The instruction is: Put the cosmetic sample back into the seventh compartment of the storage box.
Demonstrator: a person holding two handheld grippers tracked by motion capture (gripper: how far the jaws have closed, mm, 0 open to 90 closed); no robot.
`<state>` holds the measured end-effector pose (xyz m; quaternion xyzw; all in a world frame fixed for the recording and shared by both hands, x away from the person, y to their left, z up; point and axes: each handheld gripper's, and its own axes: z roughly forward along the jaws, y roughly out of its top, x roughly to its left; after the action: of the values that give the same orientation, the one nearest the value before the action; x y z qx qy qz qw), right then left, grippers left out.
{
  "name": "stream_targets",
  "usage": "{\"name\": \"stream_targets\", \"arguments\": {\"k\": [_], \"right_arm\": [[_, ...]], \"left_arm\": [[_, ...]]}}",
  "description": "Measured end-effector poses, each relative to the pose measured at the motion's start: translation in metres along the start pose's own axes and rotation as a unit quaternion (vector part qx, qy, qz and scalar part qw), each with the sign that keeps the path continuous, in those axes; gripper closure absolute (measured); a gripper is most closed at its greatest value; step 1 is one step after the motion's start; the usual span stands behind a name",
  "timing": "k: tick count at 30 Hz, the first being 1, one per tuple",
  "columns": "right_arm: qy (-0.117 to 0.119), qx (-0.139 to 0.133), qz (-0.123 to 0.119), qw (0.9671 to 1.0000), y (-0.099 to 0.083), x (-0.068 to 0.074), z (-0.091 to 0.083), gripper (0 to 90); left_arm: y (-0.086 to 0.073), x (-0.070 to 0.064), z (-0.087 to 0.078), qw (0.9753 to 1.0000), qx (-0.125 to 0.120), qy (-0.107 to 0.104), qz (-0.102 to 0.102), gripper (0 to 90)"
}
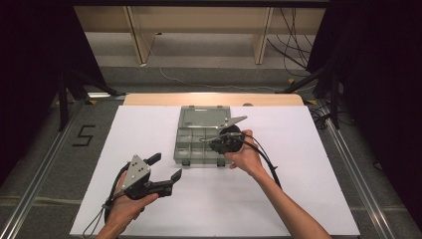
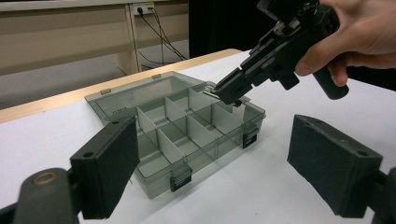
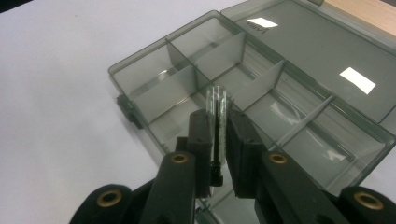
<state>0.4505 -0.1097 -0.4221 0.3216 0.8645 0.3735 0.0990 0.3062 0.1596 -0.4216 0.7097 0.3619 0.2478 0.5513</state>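
**Clear tube in hand, box still bare**

Smoky grey plastic is what I am working over: the compartment box (image 1: 199, 144) lies open on the white tabletop (image 1: 298, 199), lid folded flat toward twelve o'clock. My right tongs (image 3: 218, 135) are clamped on a small clear tube (image 3: 217, 105) with a dark core, held over the box's cells at about three o'clock of the tray. My left tongs (image 1: 166, 167) hover spread wide and hold nothing, at seven o'clock from the box.

By my reckoning the pick-up is done and the placing is not: every cell I can see looks bare, and the tube hangs above the dividers (image 2: 187, 123) rather than resting in a cell. Lowering, letting go, and perhaps shutting the lid remain.
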Motion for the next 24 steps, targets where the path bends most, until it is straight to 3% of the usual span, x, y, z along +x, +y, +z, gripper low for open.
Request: {"name": "stream_targets", "arguments": {"k": [1,4,5,7,8,10,13,17,19,21,24], "right_arm": [[-0.01,-0.007,-0.008,0.9999,-0.001,0.0,0.003,81.2],[-0.004,-0.002,-0.008,1.0,-0.001,0.001,0.006,81.1],[-0.01,-0.005,-0.018,0.9998,-0.001,0.0,0.009,81.1],[-0.008,0.004,-0.004,1.0,-0.001,0.001,0.011,81.1],[-0.014,-0.008,-0.01,0.9998,-0.002,0.0,0.015,81.1],[-0.008,0.008,0.002,0.9999,-0.002,0.002,0.015,81.1],[-0.023,0.0,-0.012,0.9997,-0.003,0.001,0.019,81.0],[-0.019,0.017,-0.018,0.9995,-0.004,0.0,0.021,80.5],[-0.028,0.008,-0.022,0.9993,-0.005,-0.001,0.024,75.5],[-0.02,0.022,-0.009,0.9995,-0.005,-0.001,0.021,73.0],[-0.023,0.001,-0.023,0.9995,-0.005,-0.004,0.019,64.6]], "left_arm": [[0.0,0.0,0.0,1.0,0.001,0.0,0.001,15.7],[0.0,0.0,0.0,1.0,0.001,0.0,0.0,15.6],[0.0,0.0,0.001,1.0,0.001,0.0,0.001,15.6],[0.0,0.0,0.0,1.0,0.003,0.001,0.003,15.6],[0.0,0.0,0.0,1.0,0.0,0.0,0.002,15.6],[0.0,0.0,0.0,1.0,0.0,0.001,0.001,15.6],[-0.001,0.001,0.001,1.0,0.001,0.0,0.0,15.6],[-0.001,0.001,0.002,1.0,0.005,0.003,0.003,15.7],[-0.001,0.001,0.002,1.0,0.005,0.003,0.002,15.7],[-0.001,0.001,0.002,1.0,0.007,0.004,0.004,15.6],[-0.002,0.001,0.002,1.0,0.008,0.004,0.001,15.8]]}}
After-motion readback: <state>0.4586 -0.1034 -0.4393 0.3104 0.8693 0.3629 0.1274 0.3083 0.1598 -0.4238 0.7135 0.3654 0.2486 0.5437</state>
